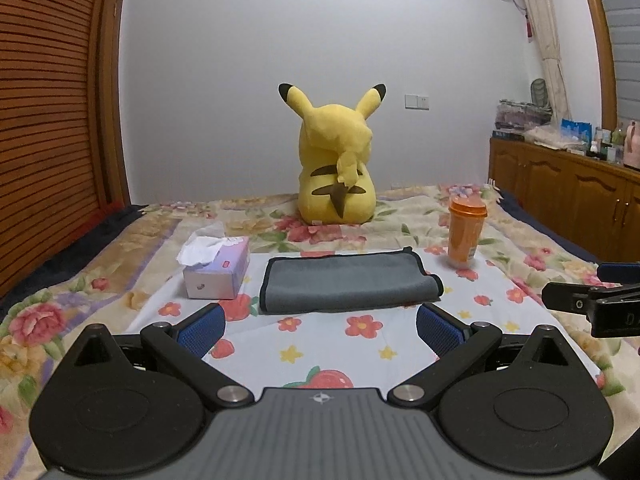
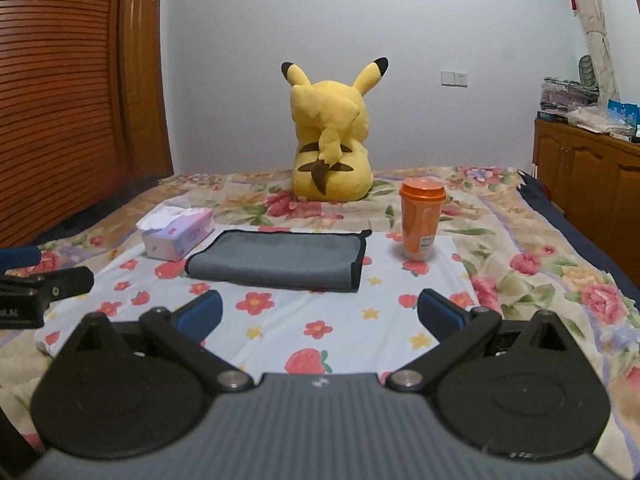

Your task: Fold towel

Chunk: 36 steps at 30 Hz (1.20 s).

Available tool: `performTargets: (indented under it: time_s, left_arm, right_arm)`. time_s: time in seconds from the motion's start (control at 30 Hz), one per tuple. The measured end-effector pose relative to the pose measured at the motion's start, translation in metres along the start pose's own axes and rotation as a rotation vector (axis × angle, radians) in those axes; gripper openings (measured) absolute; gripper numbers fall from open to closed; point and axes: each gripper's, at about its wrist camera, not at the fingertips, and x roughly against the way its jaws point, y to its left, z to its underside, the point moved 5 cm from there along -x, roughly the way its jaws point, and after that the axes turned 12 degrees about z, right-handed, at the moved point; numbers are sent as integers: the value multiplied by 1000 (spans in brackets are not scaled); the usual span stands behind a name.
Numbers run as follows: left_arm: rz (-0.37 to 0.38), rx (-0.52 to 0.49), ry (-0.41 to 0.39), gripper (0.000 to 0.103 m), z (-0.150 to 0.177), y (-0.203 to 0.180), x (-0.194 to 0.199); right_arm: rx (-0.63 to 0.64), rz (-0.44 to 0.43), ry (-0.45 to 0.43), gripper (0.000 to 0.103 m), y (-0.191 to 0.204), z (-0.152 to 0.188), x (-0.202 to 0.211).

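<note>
A grey towel (image 1: pixel 344 282) with black trim lies folded on the white flowered cloth (image 1: pixel 332 344) on the bed. It also shows in the right wrist view (image 2: pixel 280 260). My left gripper (image 1: pixel 320 324) is open and empty, a short way in front of the towel's near edge. My right gripper (image 2: pixel 320 312) is open and empty, also short of the towel. Each gripper shows at the side of the other's view: the right one (image 1: pixel 592 300) and the left one (image 2: pixel 40 284).
A tissue box (image 1: pixel 216 268) stands left of the towel. An orange cup (image 1: pixel 466 232) stands to its right. A yellow plush toy (image 1: pixel 338 160) sits behind it. A wooden cabinet (image 1: pixel 568 184) lines the right side, a slatted wardrobe (image 1: pixel 48 112) the left.
</note>
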Motion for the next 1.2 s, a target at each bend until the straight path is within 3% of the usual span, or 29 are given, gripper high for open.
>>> performTargets:
  time_s: [0.6,1.2]
  left_arm:
    - [-6,-7,-62,103,-7,2,7]
    - [-9,-6,-62,103,-7,2,8]
  right_arm:
    - [-36,38,-98,103,-10,-8,12]
    - [-37,39,-101,103,-11,-7,12]
